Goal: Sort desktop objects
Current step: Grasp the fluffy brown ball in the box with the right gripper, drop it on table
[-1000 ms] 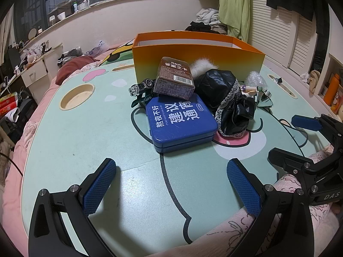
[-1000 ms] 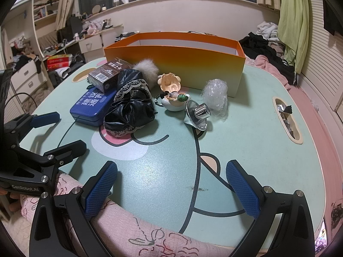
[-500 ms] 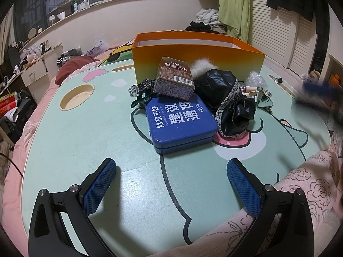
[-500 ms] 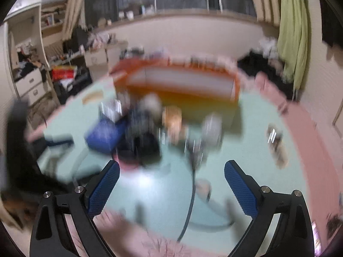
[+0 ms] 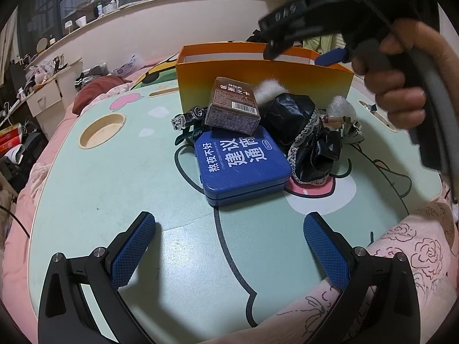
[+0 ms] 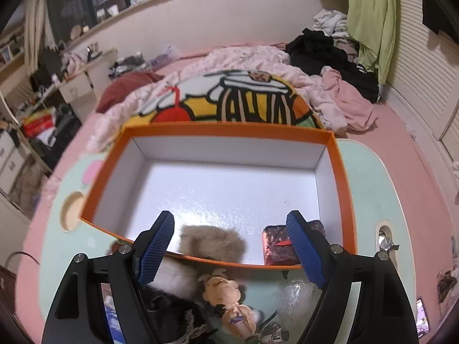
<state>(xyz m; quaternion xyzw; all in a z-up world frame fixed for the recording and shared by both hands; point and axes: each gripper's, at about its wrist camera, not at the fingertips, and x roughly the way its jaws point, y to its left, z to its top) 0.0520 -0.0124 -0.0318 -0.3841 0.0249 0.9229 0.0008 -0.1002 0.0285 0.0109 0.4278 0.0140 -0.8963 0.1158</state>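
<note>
A pile lies on the mint table [image 5: 86,189]: a blue tin [image 5: 241,163], a brown box [image 5: 232,106] leaning on it, a black lace bag [image 5: 304,132] and a white fluffy ball [image 5: 268,87]. Behind stands an orange box [image 5: 258,83]. My left gripper [image 5: 229,252] is open and empty, low over the table's near side. My right gripper [image 6: 229,249] is open and empty, high over the orange box's [image 6: 229,132] front wall; it also shows in the left wrist view [image 5: 332,57]. Inside the box lies a red foil packet [image 6: 275,246]. A small doll [image 6: 229,295] lies below it.
A round cup recess [image 5: 101,129] sits in the table's left side. A clear plastic wrap [image 6: 298,289] lies beside the doll. Bedding and clothes [image 6: 258,66] lie behind the orange box. A pink floral sleeve [image 5: 401,258] is at the near right.
My right gripper has risen from the table's near edge and moved forward, high over the orange box. The left gripper has not moved.
</note>
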